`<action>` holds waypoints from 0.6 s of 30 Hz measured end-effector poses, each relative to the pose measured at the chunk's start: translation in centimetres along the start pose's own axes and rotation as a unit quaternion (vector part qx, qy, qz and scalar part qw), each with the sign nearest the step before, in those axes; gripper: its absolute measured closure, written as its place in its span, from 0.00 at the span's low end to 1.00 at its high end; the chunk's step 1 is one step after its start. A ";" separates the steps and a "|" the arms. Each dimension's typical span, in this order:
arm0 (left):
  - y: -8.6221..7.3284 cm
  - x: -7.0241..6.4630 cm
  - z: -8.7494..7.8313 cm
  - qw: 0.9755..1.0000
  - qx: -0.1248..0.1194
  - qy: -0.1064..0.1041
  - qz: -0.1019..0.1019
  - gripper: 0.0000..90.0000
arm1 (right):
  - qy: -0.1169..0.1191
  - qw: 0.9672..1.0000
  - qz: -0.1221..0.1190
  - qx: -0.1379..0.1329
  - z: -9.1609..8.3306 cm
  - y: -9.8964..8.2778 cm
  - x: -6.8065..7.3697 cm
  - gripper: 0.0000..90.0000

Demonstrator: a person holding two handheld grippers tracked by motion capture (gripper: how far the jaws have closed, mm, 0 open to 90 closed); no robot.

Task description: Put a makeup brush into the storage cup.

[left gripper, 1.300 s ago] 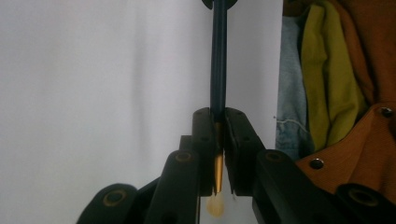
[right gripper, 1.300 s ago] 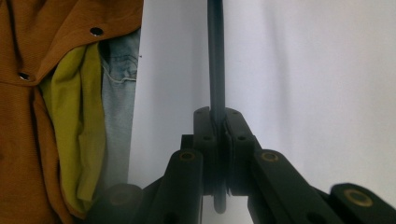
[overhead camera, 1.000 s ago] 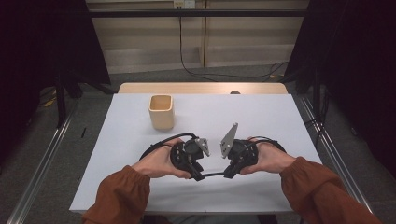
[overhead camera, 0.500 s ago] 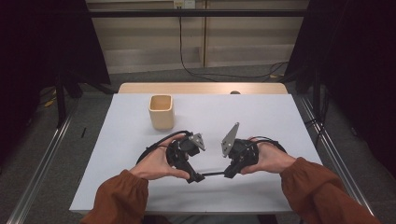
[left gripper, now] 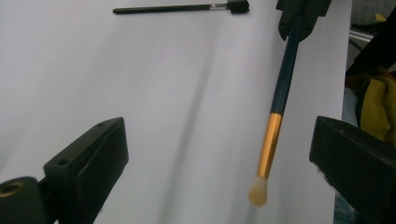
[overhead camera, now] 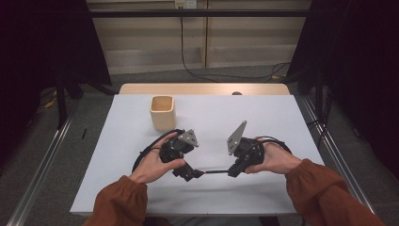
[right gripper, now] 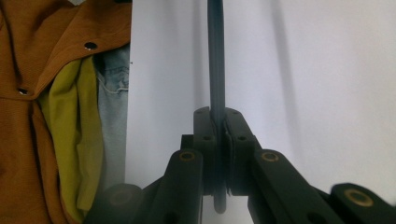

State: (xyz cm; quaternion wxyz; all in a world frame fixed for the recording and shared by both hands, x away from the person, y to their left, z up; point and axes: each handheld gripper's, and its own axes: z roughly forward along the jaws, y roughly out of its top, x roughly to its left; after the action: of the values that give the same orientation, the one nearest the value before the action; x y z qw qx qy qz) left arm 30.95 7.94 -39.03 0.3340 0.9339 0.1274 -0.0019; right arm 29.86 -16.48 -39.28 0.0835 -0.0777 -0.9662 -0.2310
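Your right gripper point(overhead camera: 234, 172) clamped on dark handle of brush point(left gripper: 276, 116); brush spans level above table toward your left gripper point(overhead camera: 195, 174); left jaws just been opening, now wide apart, brush tip between them untouched; second black brush point(left gripper: 180, 8) lies flat on table point(overhead camera: 282, 117); wooden cup point(overhead camera: 162, 112) upright beyond left gripper, contents not discernible; open tabletop around cup; near edge close to your sleeves.

Wooden cup point(overhead camera: 162, 112); black brush point(left gripper: 180, 8)

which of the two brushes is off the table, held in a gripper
The brush with the gold ferrule and pale tip: the right gripper clamps its dark handle. The all-black brush lies flat on the white table, untouched.
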 end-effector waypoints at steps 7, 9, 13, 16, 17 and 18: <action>-1.3 0.2 -0.8 0.999 -0.029 0.022 -0.021 0.05 | -0.003 1.000 0.011 -0.009 -0.1 -1.0 0.0 0.95; -1.8 0.2 -1.1 0.999 -0.037 0.027 -0.026 0.05 | -0.005 1.000 0.014 -0.011 -0.1 -1.3 0.0 0.95; -2.6 0.0 -1.5 0.997 -0.057 0.040 -0.038 0.05 | -0.009 1.000 0.022 -0.017 -0.2 -2.1 0.1 0.95; -3.2 0.0 -1.7 0.996 -0.065 0.049 -0.043 0.05 | -0.015 0.999 0.031 -0.028 -0.4 -2.8 0.0 0.95; -3.4 0.0 -1.7 0.995 -0.072 0.049 -0.047 0.05 | -0.014 0.999 0.033 -0.032 -0.5 -2.9 0.0 0.95; -3.6 0.0 -1.8 0.995 -0.074 0.050 -0.049 0.05 | -0.014 0.999 0.035 -0.034 -0.5 -3.1 0.0 0.95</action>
State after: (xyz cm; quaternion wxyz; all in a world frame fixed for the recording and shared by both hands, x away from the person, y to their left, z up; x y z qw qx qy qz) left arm 29.95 11.70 -39.86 0.3948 0.8983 0.1891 0.0383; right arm 29.39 -19.45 -40.15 0.0752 -0.1172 -0.9556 -0.2598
